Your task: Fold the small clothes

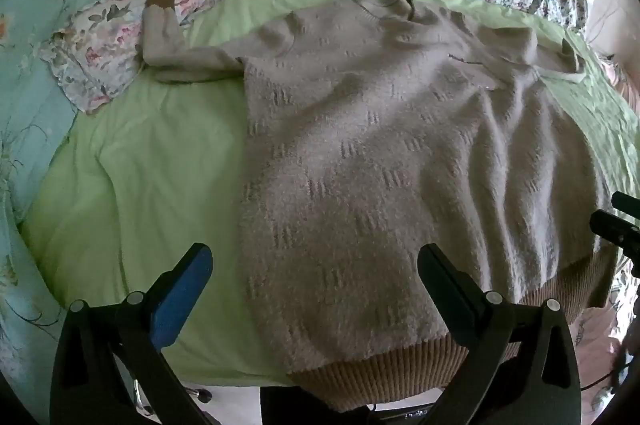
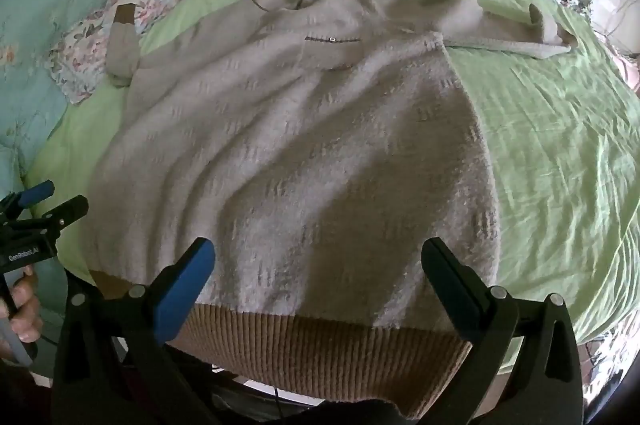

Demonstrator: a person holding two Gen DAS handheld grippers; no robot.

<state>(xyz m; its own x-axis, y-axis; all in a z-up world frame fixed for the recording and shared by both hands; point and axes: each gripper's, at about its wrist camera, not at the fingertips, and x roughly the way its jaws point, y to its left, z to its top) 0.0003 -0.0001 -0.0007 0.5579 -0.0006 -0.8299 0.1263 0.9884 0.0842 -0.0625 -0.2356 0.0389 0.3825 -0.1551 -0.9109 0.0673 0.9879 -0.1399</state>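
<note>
Beige sweater (image 1: pixel 360 153) spread flat on green bed sheet (image 1: pixel 140 165), brown hem over the edge, left tongs (image 1: pixel 316 277) and right tongs (image 2: pixel 320 281) both gaping, holding nothing

dim soft daylight from upper right, glare there; heavy fisheye warp, dark vignetted corners.
</note>
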